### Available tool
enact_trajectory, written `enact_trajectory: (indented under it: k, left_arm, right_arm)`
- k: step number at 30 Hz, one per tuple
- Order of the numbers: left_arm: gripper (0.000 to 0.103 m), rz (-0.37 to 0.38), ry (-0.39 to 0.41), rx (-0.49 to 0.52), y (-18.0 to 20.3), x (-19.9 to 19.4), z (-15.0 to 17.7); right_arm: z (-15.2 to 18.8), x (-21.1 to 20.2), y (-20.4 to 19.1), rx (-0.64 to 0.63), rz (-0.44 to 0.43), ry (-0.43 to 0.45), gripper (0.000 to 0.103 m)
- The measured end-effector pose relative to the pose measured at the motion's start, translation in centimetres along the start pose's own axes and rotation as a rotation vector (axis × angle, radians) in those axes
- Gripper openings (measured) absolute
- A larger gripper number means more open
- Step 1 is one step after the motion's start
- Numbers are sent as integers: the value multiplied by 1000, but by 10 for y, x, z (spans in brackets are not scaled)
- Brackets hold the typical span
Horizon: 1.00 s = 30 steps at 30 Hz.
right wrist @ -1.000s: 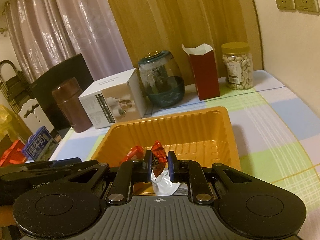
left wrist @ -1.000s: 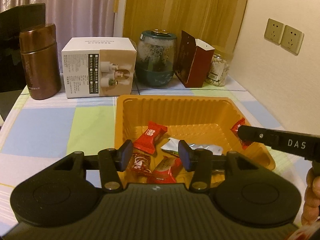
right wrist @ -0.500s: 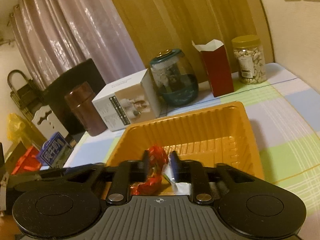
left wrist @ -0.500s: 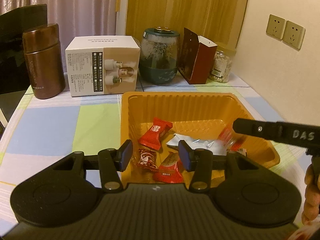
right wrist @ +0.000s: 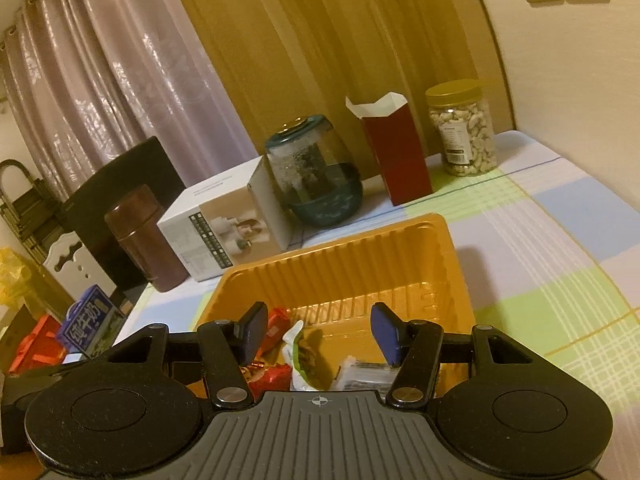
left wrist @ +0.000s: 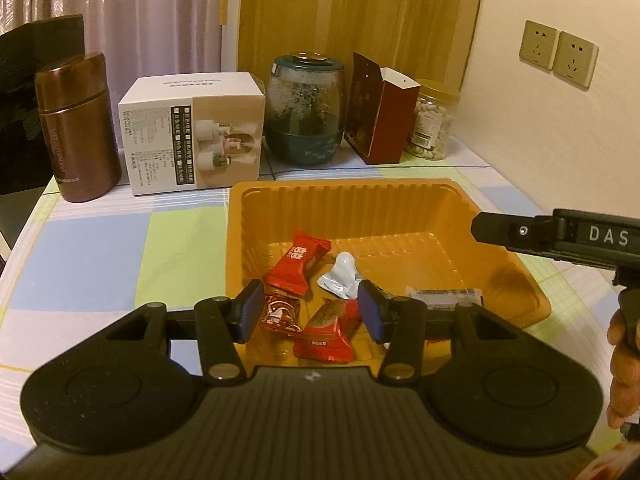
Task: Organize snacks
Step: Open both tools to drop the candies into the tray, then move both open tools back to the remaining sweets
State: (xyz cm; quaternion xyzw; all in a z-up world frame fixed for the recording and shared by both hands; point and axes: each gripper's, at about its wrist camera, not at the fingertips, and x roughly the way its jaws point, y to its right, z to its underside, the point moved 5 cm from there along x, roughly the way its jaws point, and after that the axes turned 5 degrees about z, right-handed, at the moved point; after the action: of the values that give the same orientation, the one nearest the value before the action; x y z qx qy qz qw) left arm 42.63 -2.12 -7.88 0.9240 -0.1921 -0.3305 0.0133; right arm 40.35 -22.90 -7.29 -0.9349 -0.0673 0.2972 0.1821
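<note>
An orange plastic tray (left wrist: pixel 400 200) stands on the checked tablecloth, also in the right wrist view (right wrist: pixel 360 256). In it lie a red wrapped candy (left wrist: pixel 298 264), a white-silver packet (left wrist: pixel 342 280), a shiny red candy (left wrist: pixel 280 314), a red packet (left wrist: pixel 326 330) and a clear packet (left wrist: pixel 440 294). My left gripper (left wrist: pixel 312 312) hovers open over the tray's near edge, nothing pressed between its pads. My right gripper (right wrist: pixel 320 334) is above the tray's right side, its jaws opening and empty; it enters the left wrist view from the right (left wrist: pixel 486 230).
Along the back stand a brown flask (left wrist: pixel 76 128), a white box (left wrist: pixel 192 132), a teal-based glass jar (left wrist: pixel 306 112), an open dark red carton (left wrist: pixel 380 116) and a nut jar (left wrist: pixel 432 120). The wall is close on the right. A blue carton (right wrist: pixel 90 320) sits beyond the table's left edge.
My right gripper was shut on a red candy; its jaws have parted and the candy has dropped into the tray. The left gripper has kept still.
</note>
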Motion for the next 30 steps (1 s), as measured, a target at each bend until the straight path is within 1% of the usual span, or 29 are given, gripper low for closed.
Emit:
enact_trajectory:
  k: [9, 15, 23, 30]
  left_arm:
    - [48, 11, 10, 16, 11, -7, 3]
    - [49, 35, 13, 38, 29, -15, 10]
    - [51, 72, 9, 55, 52, -32, 25]
    - [52, 100, 14, 40, 67, -63, 48]
  right_arm:
    - [0, -10, 4, -7, 17, 20, 57]
    - [0, -28, 17, 3, 49, 43, 57]
    - [11, -74, 40, 27, 94, 61, 57]
    - [29, -112, 50, -17, 143, 45, 57]
